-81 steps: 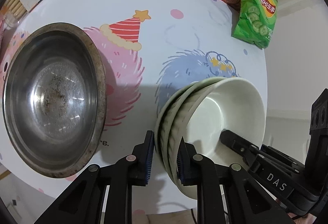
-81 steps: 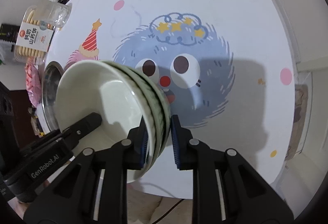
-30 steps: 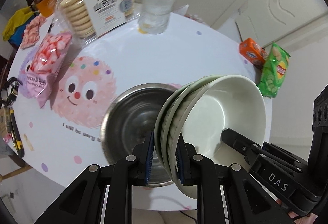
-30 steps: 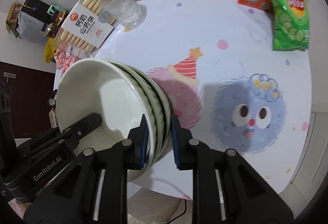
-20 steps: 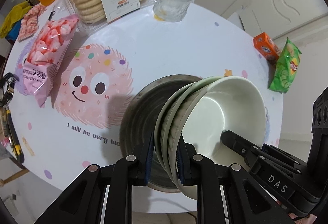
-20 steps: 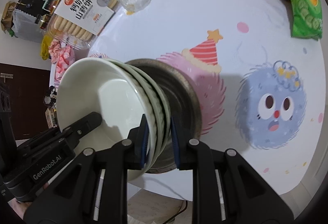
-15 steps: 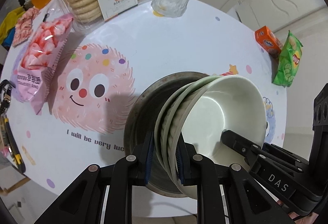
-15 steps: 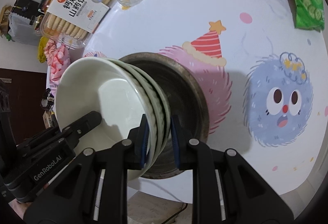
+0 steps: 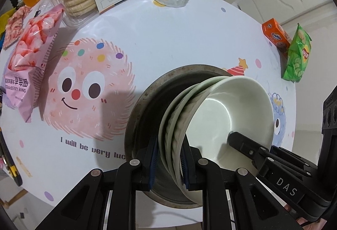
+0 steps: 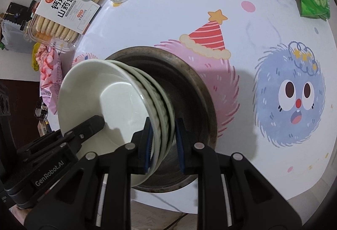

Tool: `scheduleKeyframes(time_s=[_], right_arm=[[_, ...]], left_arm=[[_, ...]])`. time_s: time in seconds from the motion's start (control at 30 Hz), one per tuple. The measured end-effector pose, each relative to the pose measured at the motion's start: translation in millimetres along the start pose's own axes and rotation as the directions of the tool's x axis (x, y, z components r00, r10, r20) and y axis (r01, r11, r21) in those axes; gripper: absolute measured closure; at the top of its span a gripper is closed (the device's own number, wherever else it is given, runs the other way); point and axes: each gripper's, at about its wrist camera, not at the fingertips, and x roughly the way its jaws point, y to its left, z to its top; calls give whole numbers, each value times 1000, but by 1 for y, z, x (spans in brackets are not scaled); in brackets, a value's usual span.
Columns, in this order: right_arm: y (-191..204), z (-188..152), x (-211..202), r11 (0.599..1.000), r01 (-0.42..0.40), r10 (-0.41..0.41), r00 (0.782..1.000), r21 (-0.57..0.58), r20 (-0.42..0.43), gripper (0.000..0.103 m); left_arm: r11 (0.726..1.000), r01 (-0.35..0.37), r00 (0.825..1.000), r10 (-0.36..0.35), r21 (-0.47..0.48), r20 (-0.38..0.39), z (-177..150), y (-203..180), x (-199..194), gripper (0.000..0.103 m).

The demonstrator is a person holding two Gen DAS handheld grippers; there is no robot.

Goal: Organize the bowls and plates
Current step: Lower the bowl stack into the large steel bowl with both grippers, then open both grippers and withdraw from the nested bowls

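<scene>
Left tool and right tool both pinch the bowl stack rims (opposite sides); lower evenly, centred into the steel basin on the counter.

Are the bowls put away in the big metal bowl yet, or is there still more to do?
Nearly. Done: the white bowls are nested in one stack. In hand: the left gripper and right gripper each pinch a side of its rim, holding it tilted over the metal bowl. Left: lower it in, let go.
</scene>
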Motion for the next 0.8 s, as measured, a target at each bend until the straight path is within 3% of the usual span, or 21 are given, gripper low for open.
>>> scheduleKeyframes(time_s=[0.47, 0.53, 0.6, 0.67, 0.73, 0.8], right_arm=[[4, -8, 6, 1000, 19, -19, 999, -18, 27, 76], [5, -8, 6, 1000, 1, -1, 1000, -16, 31, 70], [7, -10, 4, 1000, -1, 2, 999, -25, 44, 44], [5, -11, 0, 999, 22, -20, 998, -29, 66, 36], [4, -14, -6, 1000, 5, -3, 997, -29, 81, 34], [5, -18, -14, 999, 12, -8, 994, -42, 109, 27]], left_arm=[[1000, 11, 1000, -11, 7, 12, -8, 1, 5, 82], [1000, -11, 1000, 10, 18, 30, -10, -1, 3, 78], [998, -41, 998, 39, 37, 48, -12, -4, 1, 76], [999, -30, 998, 28, 36, 58, -14, -2, -3, 73], [998, -43, 997, 40, 38, 68, -15, 0, -8, 59], [996, -72, 992, 67, 47, 104, -20, 0, -17, 56]])
